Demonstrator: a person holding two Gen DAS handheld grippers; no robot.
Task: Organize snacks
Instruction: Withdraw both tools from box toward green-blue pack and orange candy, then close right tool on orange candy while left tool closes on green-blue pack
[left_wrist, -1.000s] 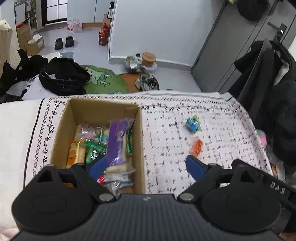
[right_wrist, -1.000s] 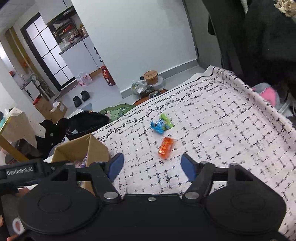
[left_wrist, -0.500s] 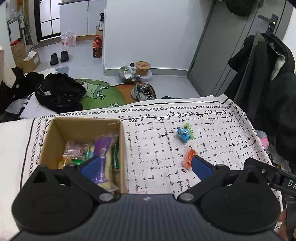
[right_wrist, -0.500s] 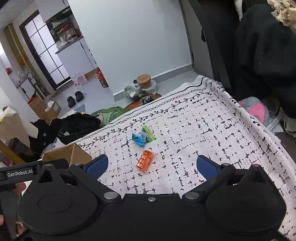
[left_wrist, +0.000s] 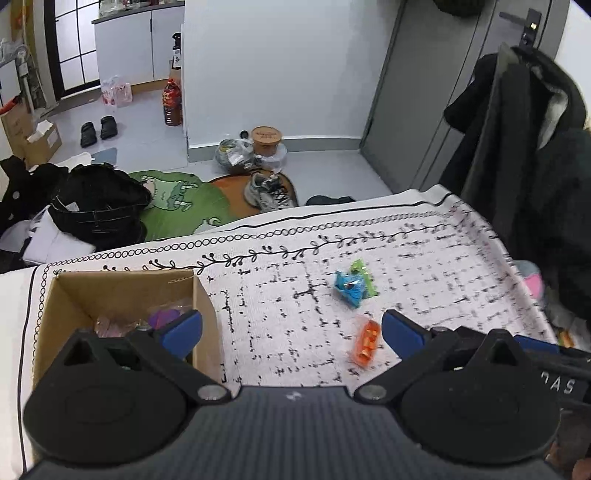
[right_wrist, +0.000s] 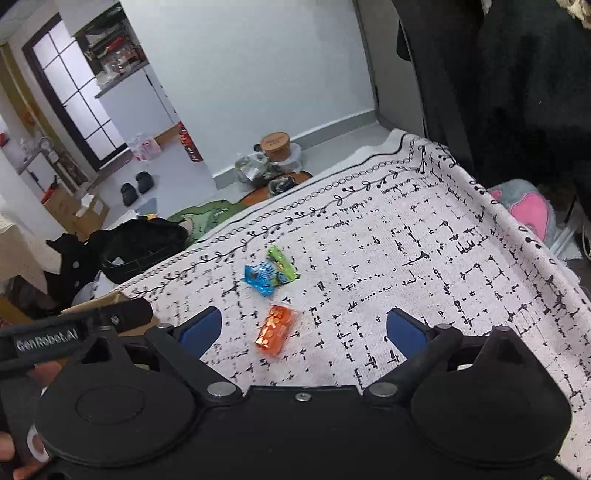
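- box (left_wrist: 122, 291): cardboard, open-topped, on the patterned cloth (left_wrist: 280, 332); it holds several wrapped snacks, seen only in part behind the left claw.
- orange pack (right_wrist: 275, 329): lies flat on the cloth, to the right of the box and well apart from it; small, clear-wrapped, with orange pieces showing through.
- blue pack (right_wrist: 260, 277): lies beyond the orange pack, farther from the box; crinkled foil-like wrapper.
- green pack (right_wrist: 282, 262): touches the blue pack on its far side and partly overlaps it.
- left claw (left_wrist: 291, 328): jaws wide apart, nothing between the pads; one blue pad hangs over the box's near right corner, the other just beside the orange pack.
- right claw (right_wrist: 303, 325): jaws spread and closing, empty; the orange pack lies on the cloth between the pads in this view, untouched.
- handling, judged: all three packs look very light and soft; wrappers are likely slick and will crumple, and the contents may crush under a hard squeeze.
- hold, judged: take the orange pack across its short width at mid-length, pads reaching the cloth; the blue and green packs call for separate picks, since they touch.
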